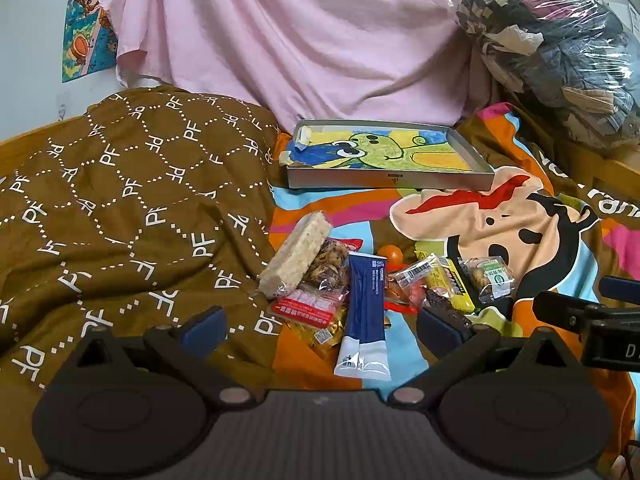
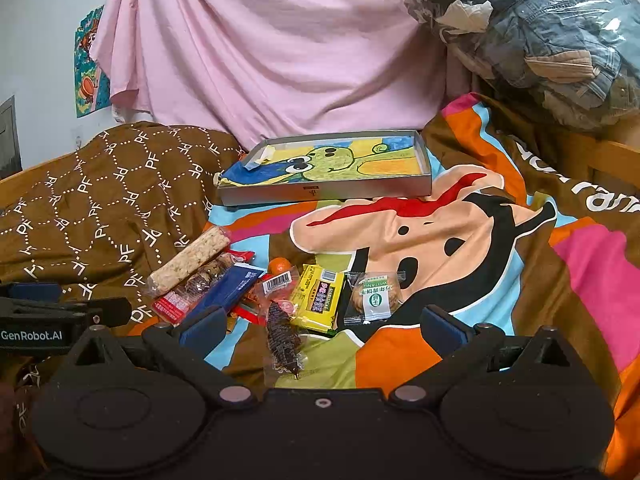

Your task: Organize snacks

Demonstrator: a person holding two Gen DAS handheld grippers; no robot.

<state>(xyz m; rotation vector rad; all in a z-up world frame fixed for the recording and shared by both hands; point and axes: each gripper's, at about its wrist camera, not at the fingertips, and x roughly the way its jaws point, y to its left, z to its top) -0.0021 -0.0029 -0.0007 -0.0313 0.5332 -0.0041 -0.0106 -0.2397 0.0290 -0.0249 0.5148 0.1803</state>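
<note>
**Hovering over a snack pile on the cartoon bedsheet**

Hovering side by side above the bed, the left gripper and right gripper both have their fingers spread wide apart, holding nothing. Snacks lie clustered on the cartoon bedsheet, next to the brown quilt. At the quilt's edge rests a rice crisp bar, touching a red-labelled nut pack. A blue stick sachet lies beside them, with a small orange behind it. Toward the sheet's middle sit a yellow snack packet, a clear-wrapped pastry and a dark wrapped strip, the strip nearest the right gripper. Farther back, near the pink hanging cloth, stands a shallow grey box lined with a frog drawing.
</note>
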